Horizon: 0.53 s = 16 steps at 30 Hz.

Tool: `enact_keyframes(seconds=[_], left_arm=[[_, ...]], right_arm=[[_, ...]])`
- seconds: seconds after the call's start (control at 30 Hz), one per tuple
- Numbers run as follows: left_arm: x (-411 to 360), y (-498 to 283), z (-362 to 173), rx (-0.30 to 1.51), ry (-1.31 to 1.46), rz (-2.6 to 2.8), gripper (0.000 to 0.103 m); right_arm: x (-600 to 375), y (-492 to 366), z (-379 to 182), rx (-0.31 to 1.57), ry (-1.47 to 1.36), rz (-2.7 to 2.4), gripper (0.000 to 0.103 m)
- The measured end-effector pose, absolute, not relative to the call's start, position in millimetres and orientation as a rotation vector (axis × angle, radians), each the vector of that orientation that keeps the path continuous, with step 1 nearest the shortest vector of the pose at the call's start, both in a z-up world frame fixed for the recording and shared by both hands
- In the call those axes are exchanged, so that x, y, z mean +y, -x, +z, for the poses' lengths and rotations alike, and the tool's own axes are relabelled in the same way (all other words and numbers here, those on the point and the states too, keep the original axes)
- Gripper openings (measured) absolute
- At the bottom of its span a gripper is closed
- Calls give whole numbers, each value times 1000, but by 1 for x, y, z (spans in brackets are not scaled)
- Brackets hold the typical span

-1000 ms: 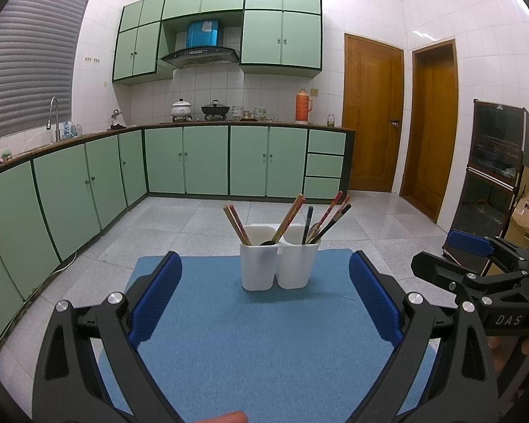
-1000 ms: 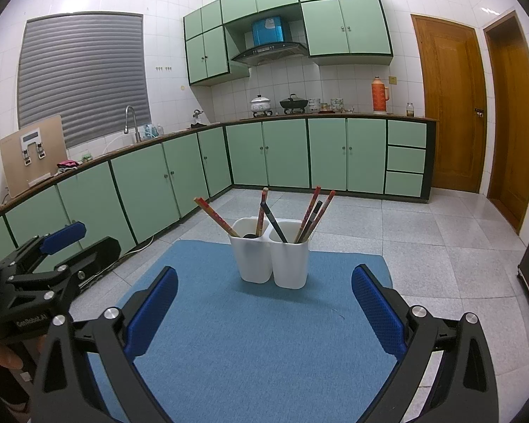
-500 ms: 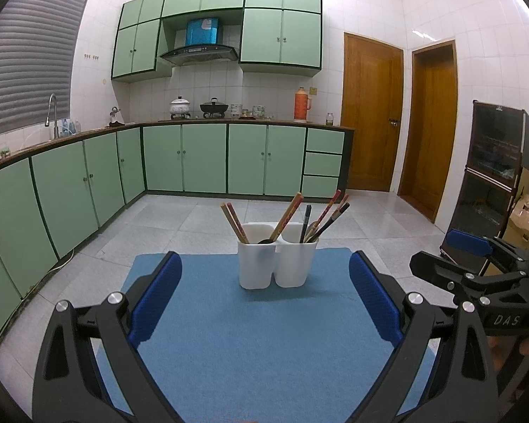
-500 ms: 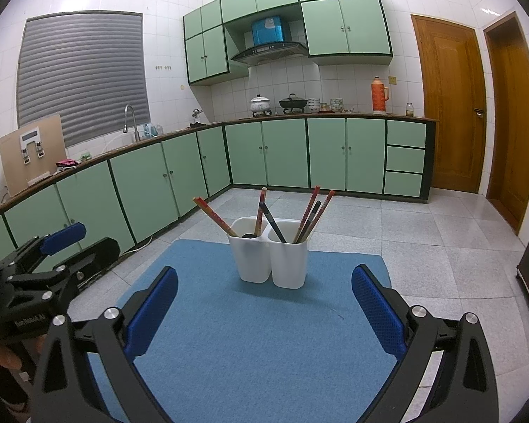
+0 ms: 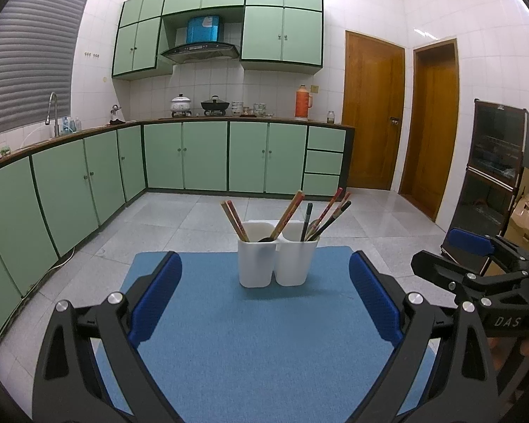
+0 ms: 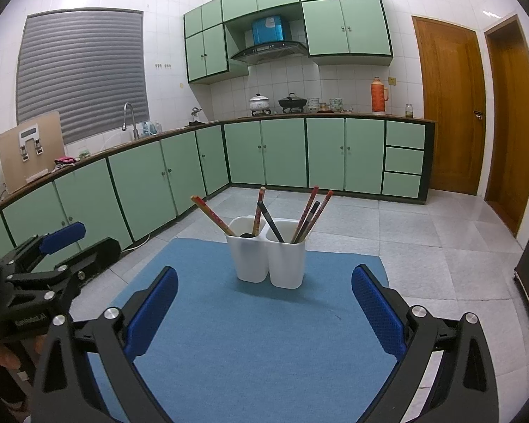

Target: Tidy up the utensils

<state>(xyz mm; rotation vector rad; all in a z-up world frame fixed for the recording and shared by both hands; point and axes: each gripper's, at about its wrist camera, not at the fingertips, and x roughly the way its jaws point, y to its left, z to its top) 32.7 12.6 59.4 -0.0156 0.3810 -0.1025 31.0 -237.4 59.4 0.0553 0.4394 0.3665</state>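
Two white cups stand side by side on a blue mat [image 5: 250, 335] [image 6: 250, 338]. The left cup [image 5: 256, 264] [image 6: 247, 259] holds reddish chopsticks [image 5: 233, 219] [image 6: 213, 215] and a dark spoon. In the right cup [image 5: 297, 262] [image 6: 287, 264] stand several chopsticks [image 5: 329, 215] [image 6: 310, 213], red and black. My left gripper [image 5: 264, 282] is open and empty, a little short of the cups. My right gripper [image 6: 264, 287] is open too, nothing between its fingers. Each gripper shows at the edge of the other's view: the right gripper [image 5: 476, 257] and the left gripper [image 6: 49, 257].
The mat lies on a table over a grey tiled floor. Green cabinets [image 5: 208, 155] run along the back and left walls. Two wooden doors [image 5: 374, 112] stand at the right, with a dark glass cabinet [image 5: 497, 169] beside them.
The left wrist view has tilted up slightly, so the cups sit a little lower in it. Both grippers stay open and empty; the cups have not moved.
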Motion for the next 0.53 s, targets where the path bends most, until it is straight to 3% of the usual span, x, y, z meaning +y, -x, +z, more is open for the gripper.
enact_keyframes(seconds=[0.53], left_arm=[[15,-30,58,384,28,-97,93]], right_arm=[[-240,-31,59,440,-55,362,97]])
